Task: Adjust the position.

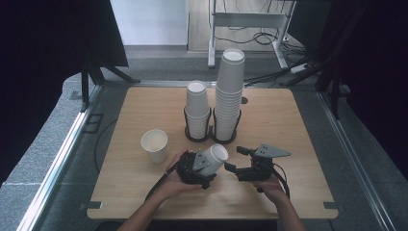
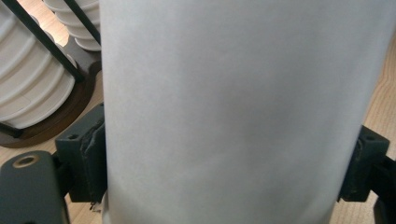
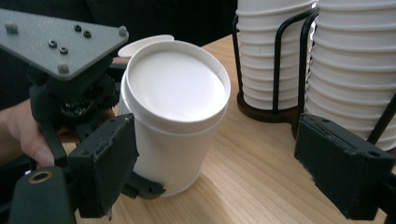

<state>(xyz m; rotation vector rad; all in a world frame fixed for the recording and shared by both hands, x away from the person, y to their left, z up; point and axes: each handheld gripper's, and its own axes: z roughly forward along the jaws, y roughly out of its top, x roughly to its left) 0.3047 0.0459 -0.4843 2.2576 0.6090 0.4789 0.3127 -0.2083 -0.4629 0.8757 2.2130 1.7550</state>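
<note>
While the left gripper [image 1: 206, 166] has its jaws drawn in against the sides of a white paper cup [image 1: 214, 158], pads pressed to the wall on both flanks as the left gripper view shows, the cup hangs tilted just above the wooden table [image 1: 144, 101], its wide end turned toward the right gripper [image 1: 238, 160]. That gripper's jaws stand wide apart with nothing between them, and in the right gripper view the cup [image 3: 175, 116] sits ahead of the left-hand pad, not yet inside the gap. Behind stand two stacks of cups in a black wire holder [image 1: 210, 137], the taller stack [image 1: 228, 94] just beside the shorter stack [image 1: 197, 110], and a lone upright cup [image 1: 154, 144] rests on the table to the left. The step in hand looks like a pass of the cup between the grippers or a separating pull (which of the two I cannot tell). To do it well, the left grip should stay only as firm as it is, since thin paper walls dent easily; the right jaws would best come in square on the cup near its stiffer rolled rim, closing gently, with the stacks behind left untouched.
</note>
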